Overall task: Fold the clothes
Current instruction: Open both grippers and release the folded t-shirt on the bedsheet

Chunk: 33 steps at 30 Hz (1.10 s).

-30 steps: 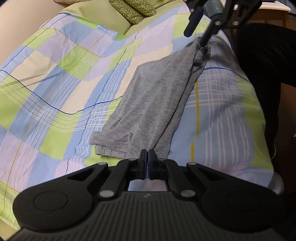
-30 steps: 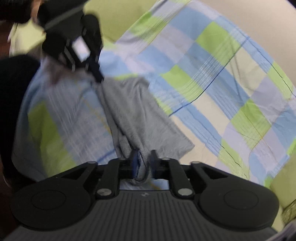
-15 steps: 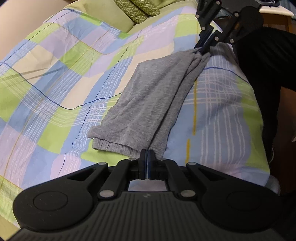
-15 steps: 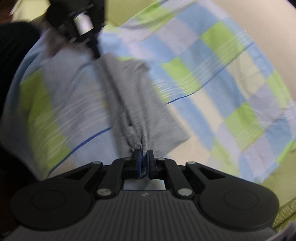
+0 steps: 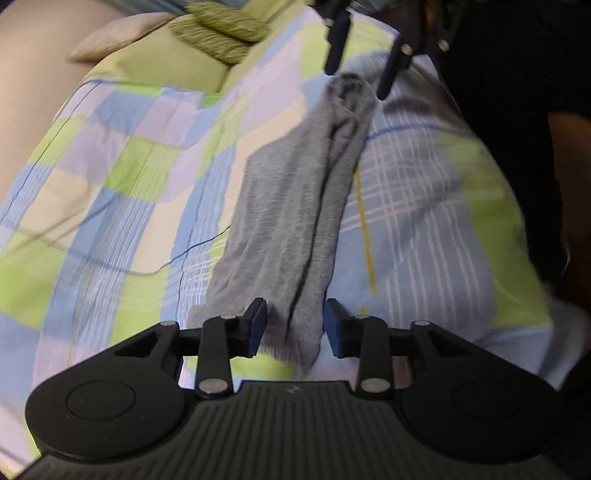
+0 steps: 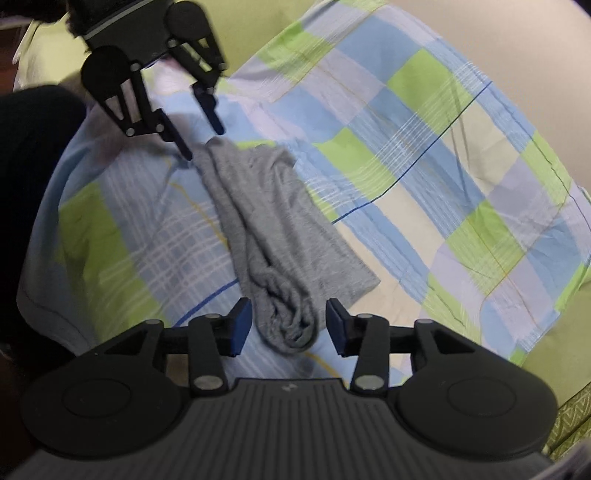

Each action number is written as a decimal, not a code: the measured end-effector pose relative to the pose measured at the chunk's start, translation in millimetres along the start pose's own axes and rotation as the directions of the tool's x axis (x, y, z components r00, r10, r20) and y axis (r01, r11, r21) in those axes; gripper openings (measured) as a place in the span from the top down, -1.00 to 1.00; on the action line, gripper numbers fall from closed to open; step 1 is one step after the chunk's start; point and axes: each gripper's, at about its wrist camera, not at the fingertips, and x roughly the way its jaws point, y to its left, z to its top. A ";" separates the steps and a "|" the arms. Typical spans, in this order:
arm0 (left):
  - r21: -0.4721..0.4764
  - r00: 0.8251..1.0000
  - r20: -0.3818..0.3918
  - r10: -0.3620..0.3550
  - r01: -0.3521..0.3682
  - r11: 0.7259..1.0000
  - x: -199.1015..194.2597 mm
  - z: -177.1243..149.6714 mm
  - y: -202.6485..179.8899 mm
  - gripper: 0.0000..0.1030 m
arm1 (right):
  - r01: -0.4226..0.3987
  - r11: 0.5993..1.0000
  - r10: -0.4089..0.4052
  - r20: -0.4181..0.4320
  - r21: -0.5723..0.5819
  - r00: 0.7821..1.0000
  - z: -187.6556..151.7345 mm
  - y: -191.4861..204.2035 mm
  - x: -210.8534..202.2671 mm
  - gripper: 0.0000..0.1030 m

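Grey garment [image 5: 295,206], far end bunched

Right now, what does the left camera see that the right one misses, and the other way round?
Only the left view shows the green patterned pillow at the head of the bed, and the right gripper from outside, opening over the far end of the grey garment. Only the right view shows the left gripper from outside, opening above the other end. Both show the garment lying in a long fold on the checked sheet, with its near end between open fingers, pads not pressing it.
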 end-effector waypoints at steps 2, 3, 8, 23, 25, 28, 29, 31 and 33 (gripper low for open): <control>0.019 1.000 -0.006 0.000 0.000 1.000 6.1 1.7 -0.4 0.18 | 0.010 1.000 -0.011 -0.016 -0.025 1.000 -1.1 3.3 8.7 0.23; 0.033 1.000 -0.009 0.001 -0.001 0.999 9.3 2.2 -0.9 0.17 | 0.009 0.999 -0.010 -0.021 -0.037 1.000 -1.2 4.6 11.5 0.23; 0.048 1.000 -0.024 -0.008 0.010 0.999 16.6 0.2 -0.7 0.29 | 0.018 0.989 -0.023 -0.029 -0.144 0.999 -0.2 10.0 23.7 0.24; -0.185 1.000 -0.002 0.004 -0.004 0.983 -9.8 -0.7 18.7 0.67 | 0.100 0.945 -0.113 -0.023 -0.312 0.993 7.7 -0.5 20.5 0.79; -0.221 1.000 0.009 -0.018 0.020 0.975 -17.3 2.7 16.3 0.68 | 0.147 0.935 -0.153 0.007 -0.324 0.988 10.1 -8.3 11.9 0.79; -0.186 0.998 -0.024 -0.058 0.053 0.981 -12.6 6.7 -4.1 0.68 | 0.096 0.930 -0.112 -0.025 -0.354 0.993 -4.2 1.0 16.0 0.79; -0.181 0.998 -0.031 -0.059 0.052 0.982 -11.7 7.0 -9.1 0.69 | 0.070 0.928 -0.091 -0.041 -0.367 0.995 -10.2 7.0 18.5 0.79; -0.186 0.997 -0.043 -0.061 0.052 0.981 -10.8 7.6 -14.7 0.70 | 0.047 0.926 -0.071 -0.050 -0.375 0.996 -18.5 17.4 20.0 0.78; -0.200 0.997 -0.047 -0.063 0.053 0.978 -12.1 7.5 -13.6 0.70 | 0.039 0.929 -0.063 -0.053 -0.367 0.997 -23.3 22.4 20.0 0.77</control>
